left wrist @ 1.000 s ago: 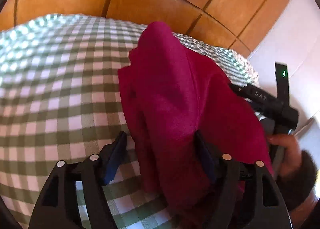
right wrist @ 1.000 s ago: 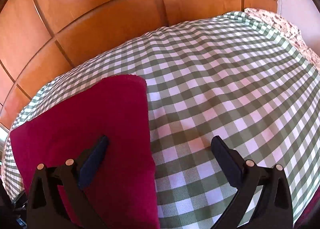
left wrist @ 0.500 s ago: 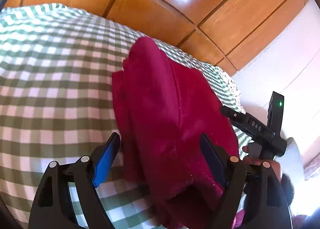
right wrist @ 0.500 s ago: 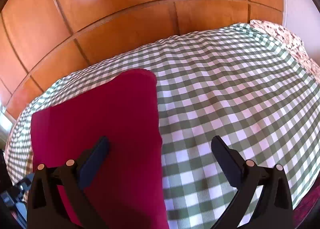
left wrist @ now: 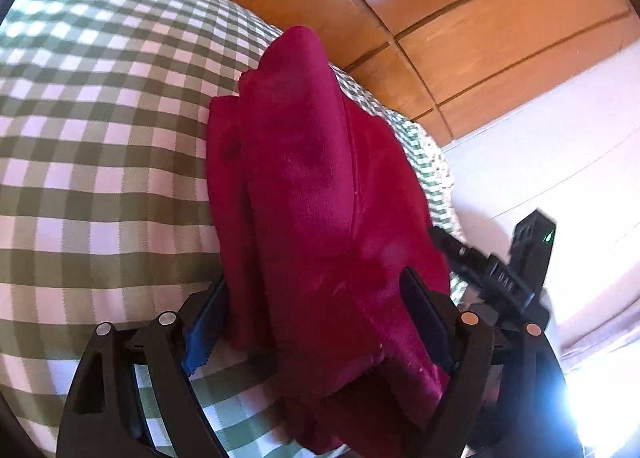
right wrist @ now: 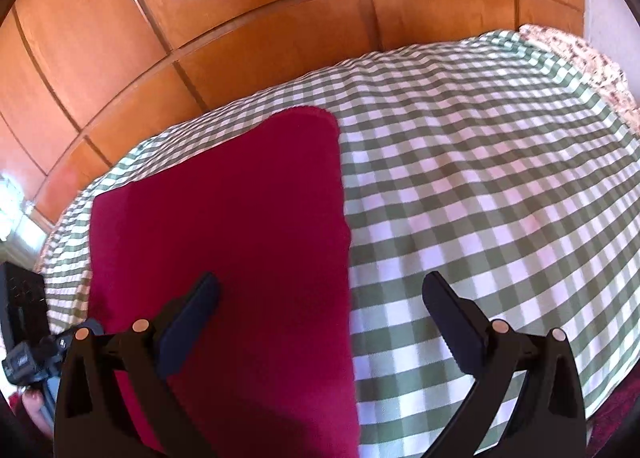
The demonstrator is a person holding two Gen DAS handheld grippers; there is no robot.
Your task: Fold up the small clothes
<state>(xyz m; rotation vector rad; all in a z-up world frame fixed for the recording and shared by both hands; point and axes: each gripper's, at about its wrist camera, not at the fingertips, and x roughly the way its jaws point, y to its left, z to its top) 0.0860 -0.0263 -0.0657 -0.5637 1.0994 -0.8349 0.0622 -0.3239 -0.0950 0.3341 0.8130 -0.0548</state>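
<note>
Since a second ago, both cameras have drawn back and tilted up, so more of the wood-panelled wall shows, and the left gripper's fingers now straddle the cloth bundle more closely.

Left gripper (left wrist: pixel 312 314): two black plastic arms with flat pads, spread wide. A deep crimson, velvety plush garment (left wrist: pixel 316 194) bulges between them; the blue-edged left pad (left wrist: pixel 204 332) touches its side, while the dark right pad (left wrist: pixel 424 322) lies against or just over the fabric. Whether the pads press it firmly cannot be told. The garment is folded into a thick, soft ridge with long creases running away from the camera, and it lies on the cloth.

Right gripper (right wrist: pixel 320 318): the same black arms with dark, smooth pads, spread fully apart and holding nothing. Its left pad (right wrist: pixel 192 314) hovers over the garment (right wrist: pixel 224 242), which from this side looks like a flat, fuzzy rectangle with a rounded far corner; its right pad (right wrist: pixel 452 322) hangs over bare cloth. From the left camera, the right gripper's black body (left wrist: pixel 500 274) appears just beyond the bundle, with a small green light.

Beneath everything lies a green-and-white gingham woven tablecloth (right wrist: pixel 480 162), slightly rumpled. A speckled, floral-looking fabric edge (right wrist: pixel 576 58) peeks out at its far corner. Behind stands a glossy orange-brown wooden panelled wall (right wrist: pixel 224 18), divided by dark grooves and catching bright reflections. A pale white wall (left wrist: pixel 540 146) adjoins it.
</note>
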